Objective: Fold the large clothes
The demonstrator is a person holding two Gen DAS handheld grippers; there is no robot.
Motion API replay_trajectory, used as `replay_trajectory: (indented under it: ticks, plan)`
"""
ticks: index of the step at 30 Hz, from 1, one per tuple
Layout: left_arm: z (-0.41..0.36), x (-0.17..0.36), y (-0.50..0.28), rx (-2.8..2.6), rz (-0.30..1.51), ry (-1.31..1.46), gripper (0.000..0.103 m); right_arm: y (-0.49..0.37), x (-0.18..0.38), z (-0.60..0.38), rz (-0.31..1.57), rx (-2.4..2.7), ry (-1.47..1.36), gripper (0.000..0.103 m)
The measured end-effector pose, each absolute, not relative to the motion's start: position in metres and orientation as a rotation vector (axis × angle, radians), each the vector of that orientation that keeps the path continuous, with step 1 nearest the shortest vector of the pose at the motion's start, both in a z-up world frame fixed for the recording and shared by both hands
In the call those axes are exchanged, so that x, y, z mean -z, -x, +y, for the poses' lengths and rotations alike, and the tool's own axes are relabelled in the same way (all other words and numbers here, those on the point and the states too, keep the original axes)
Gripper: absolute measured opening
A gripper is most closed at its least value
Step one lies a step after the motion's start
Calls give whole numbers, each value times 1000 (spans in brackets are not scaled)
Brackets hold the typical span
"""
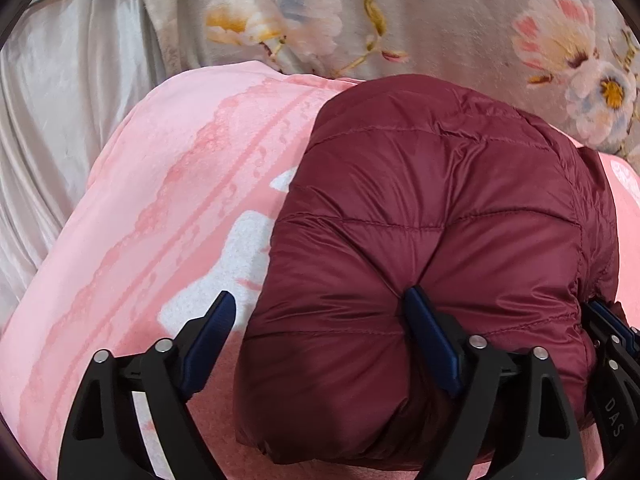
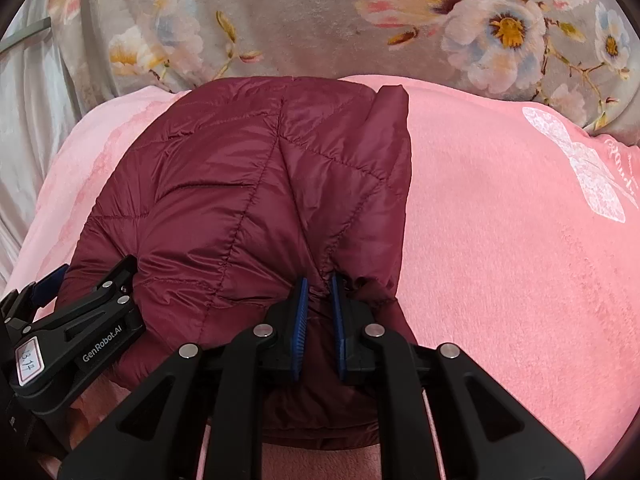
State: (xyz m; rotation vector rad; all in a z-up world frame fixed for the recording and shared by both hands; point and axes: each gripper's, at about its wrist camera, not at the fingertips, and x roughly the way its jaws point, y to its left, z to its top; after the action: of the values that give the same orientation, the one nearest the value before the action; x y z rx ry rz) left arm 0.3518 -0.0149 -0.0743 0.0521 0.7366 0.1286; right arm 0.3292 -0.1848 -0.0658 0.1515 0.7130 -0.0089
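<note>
Item on my screens: one dark red quilted jacket (image 1: 440, 208), puffy, shiny, stitched in diagonal panels, folded into a rounded bundle and lying on a pink fleece blanket (image 1: 160, 200). My left gripper (image 1: 320, 320) has its fingers spread wide; the right-hand blue pad presses into a dent in the jacket's near edge, while the other finger sits over the bare blanket, so nothing is clamped. My right gripper (image 2: 319, 304) has its fingers drawn nearly together on a gathered pinch of the jacket's near hem. Only the left wrist view shows the blanket's darker pink wavy stripes and white patches, plus a broad fall of pale satin fabric (image 1: 52, 128) hanging in folds at the left. Only the right wrist view shows a white dragonfly print (image 2: 576, 160) on the blanket's plain, fuzzy stretch, a flat strip of jacket fabric standing along the bundle's right edge, and the left gripper's body with its "GenRobot.AI" marking and a small label. Both views show a grey flowered cloth (image 2: 304, 20) behind, soft-looking, printed with pink, white and blue blossoms.
</note>
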Motion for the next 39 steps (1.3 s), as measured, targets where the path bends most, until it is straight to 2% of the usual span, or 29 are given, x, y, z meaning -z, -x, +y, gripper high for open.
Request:
replay_trajectory:
  ticks: [3, 5, 6, 9, 11, 13, 17, 25, 33, 39]
  plan:
    - [-7, 68, -337, -107, 721, -21, 85, -305, 57, -191, 676, 3, -184, 27]
    - [-3, 65, -318, -79, 707, -12, 85, -276, 50, -189, 636, 41, -153, 65]
    - [-1, 63, -304, -64, 698, -13, 85, -264, 49, -188, 620, 47, -135, 71]
    - [2, 60, -271, -29, 678, -23, 87, -226, 50, -182, 626, 68, -72, 75]
    - [1, 61, -247, -5, 689, -34, 87, -201, 55, -182, 646, 73, -73, 88]
    - [-2, 66, -226, 0, 724, -53, 87, -179, 59, -184, 649, 83, -88, 93]
    - [-5, 75, -184, 6, 756, -98, 87, -137, 67, -185, 667, 112, -108, 98]
    - [-1, 87, -129, 0, 794, -38, 87, -89, 78, -175, 713, 110, -121, 98]
    - [-7, 87, -120, -21, 767, -73, 87, -75, 76, -153, 677, 134, -20, 98]
    - [-16, 87, -117, -37, 751, -126, 87, -78, 79, -162, 692, 134, -59, 98]
